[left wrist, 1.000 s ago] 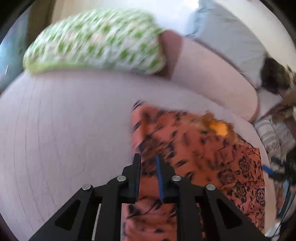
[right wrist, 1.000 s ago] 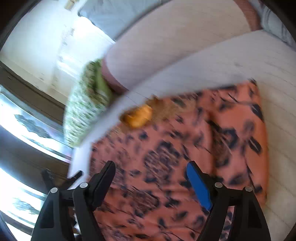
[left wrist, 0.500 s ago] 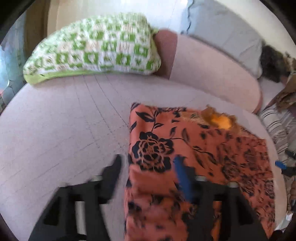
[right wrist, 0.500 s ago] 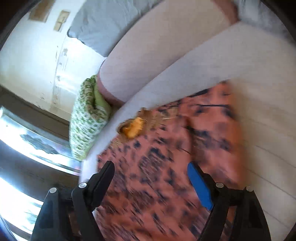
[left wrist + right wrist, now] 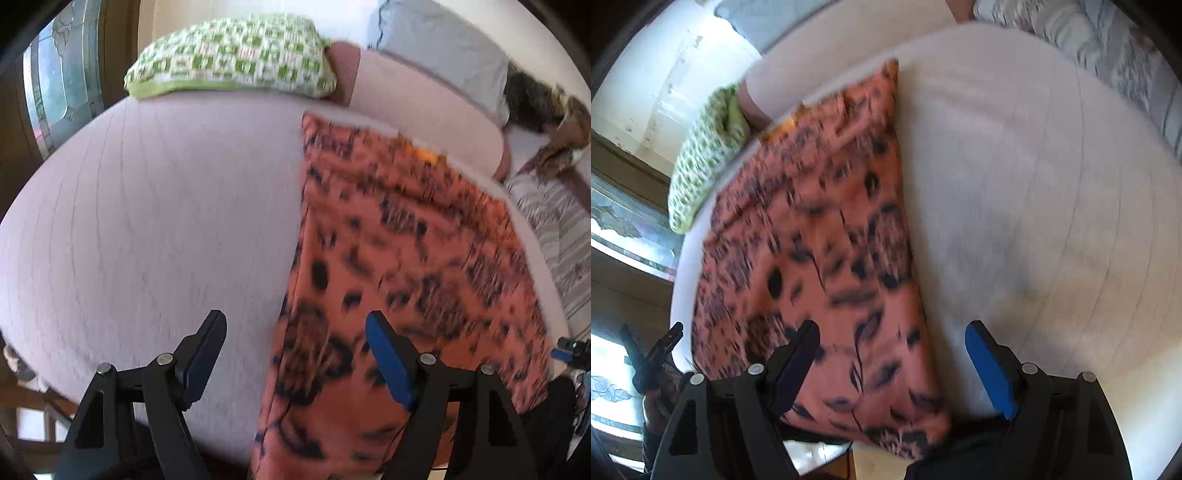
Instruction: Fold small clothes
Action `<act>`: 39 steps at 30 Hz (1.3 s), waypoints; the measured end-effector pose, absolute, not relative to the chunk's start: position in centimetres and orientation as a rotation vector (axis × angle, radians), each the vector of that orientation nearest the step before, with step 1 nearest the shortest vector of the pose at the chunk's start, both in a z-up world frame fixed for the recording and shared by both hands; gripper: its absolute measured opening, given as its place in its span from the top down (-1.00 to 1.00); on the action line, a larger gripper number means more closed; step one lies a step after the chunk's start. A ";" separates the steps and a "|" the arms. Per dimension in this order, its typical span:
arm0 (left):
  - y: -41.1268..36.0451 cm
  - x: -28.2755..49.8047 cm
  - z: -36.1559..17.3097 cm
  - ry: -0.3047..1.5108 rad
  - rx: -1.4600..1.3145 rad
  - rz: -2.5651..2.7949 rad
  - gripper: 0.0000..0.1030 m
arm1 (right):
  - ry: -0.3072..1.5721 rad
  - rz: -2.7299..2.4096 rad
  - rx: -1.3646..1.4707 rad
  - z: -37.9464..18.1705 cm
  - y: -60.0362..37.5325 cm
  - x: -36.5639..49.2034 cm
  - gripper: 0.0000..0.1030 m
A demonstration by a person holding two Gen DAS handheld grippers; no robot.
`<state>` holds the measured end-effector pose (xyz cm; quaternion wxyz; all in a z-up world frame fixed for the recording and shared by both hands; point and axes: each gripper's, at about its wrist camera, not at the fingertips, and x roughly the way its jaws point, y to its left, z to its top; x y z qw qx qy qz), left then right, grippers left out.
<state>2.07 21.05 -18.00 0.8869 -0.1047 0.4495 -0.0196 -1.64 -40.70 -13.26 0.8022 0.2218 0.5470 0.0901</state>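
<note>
The orange floral garment [image 5: 406, 266] lies flat on the pale cushion [image 5: 155, 229], its near edge at the cushion's front. The left gripper [image 5: 295, 354] has just been opening, straddling the garment's left edge, released. The right gripper [image 5: 892, 363] hangs spread over the right edge, grasping nothing

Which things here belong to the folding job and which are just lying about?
For the job: orange floral garment, left hand-held gripper, right hand-held gripper, both open.
Lying about: green checked pillow, grey pillow, striped fabric.
</note>
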 end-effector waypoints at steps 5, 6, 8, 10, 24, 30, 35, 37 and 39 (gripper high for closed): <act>20.8 0.8 -19.6 0.990 -0.211 -0.039 -0.51 | 1.225 0.212 0.395 -14.6 -38.9 -2.9 -0.62; 20.6 0.5 -19.5 0.992 -0.206 -0.046 -0.52 | 1.231 0.213 0.393 -14.5 -38.8 -3.2 -0.62; 20.4 -0.4 -19.2 0.982 -0.220 -0.080 -0.52 | 1.224 0.223 0.397 -14.2 -38.9 -4.0 -0.62; 20.2 -0.9 -19.0 0.972 -0.215 -0.089 -0.52 | 1.222 0.211 0.392 -14.0 -39.3 -4.9 -0.62; 20.6 -5.9 -14.7 0.912 -0.277 -0.152 0.92 | 1.217 0.249 0.429 -10.3 -39.8 -6.8 0.87; 21.8 -3.3 -21.1 1.136 -0.275 -0.050 0.80 | 1.364 0.141 0.416 -14.2 -41.5 -6.3 0.76; 21.7 -4.9 -19.5 1.011 -0.304 -0.056 -0.29 | 1.242 0.182 0.466 -12.5 -41.2 -7.1 -0.79; 21.2 -4.9 -19.6 1.003 -0.263 -0.060 -0.39 | 1.198 0.161 0.475 -12.3 -41.6 -6.9 -0.80; 21.0 -4.3 -20.7 1.056 -0.256 -0.068 -0.39 | 1.230 0.166 0.506 -13.1 -41.9 -6.2 -0.79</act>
